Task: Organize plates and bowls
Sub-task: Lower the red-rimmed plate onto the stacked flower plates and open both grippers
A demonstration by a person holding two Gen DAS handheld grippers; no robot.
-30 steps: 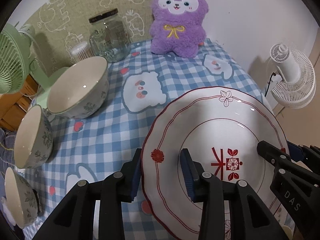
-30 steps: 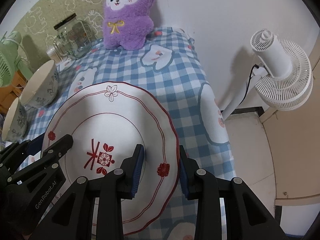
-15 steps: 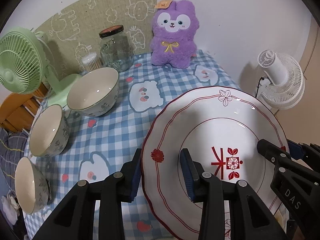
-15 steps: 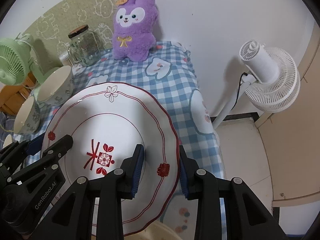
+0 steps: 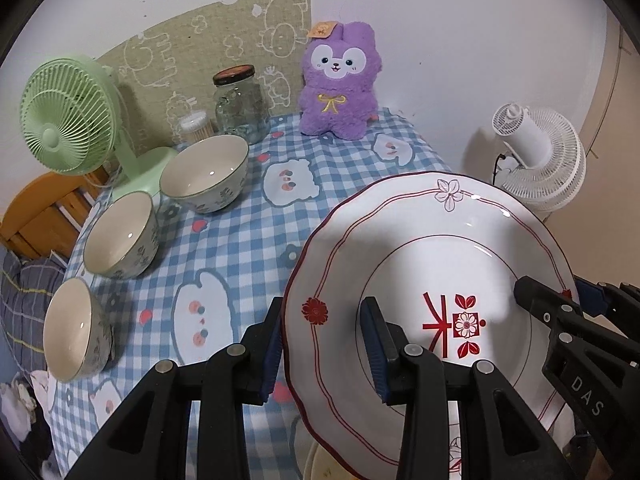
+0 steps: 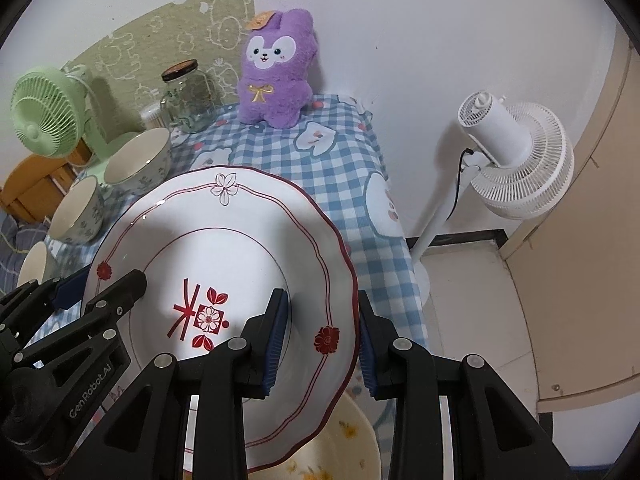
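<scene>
Hand-held gripper left (image 5: 322,346): clamped on plate's (image 5: 432,264) left rim, one pad over, one under.
Hand-held gripper right (image 6: 322,340): clamped on right rim, opposite side.
Plate: carried between both, clear of bench (image 5: 224,256), tilted toward cameras.
Bowls (image 5: 120,236): three in a row, left of plate, nearer left hand.
Yellow-patterned dish (image 6: 344,452): directly under plate's near edge.
Likely target: unclear.

Glossy glazed plate (image 5: 432,264), matt black plastic claws, woven checked tablecloth (image 5: 240,240), fuzzy plush toy (image 5: 340,88).
</scene>
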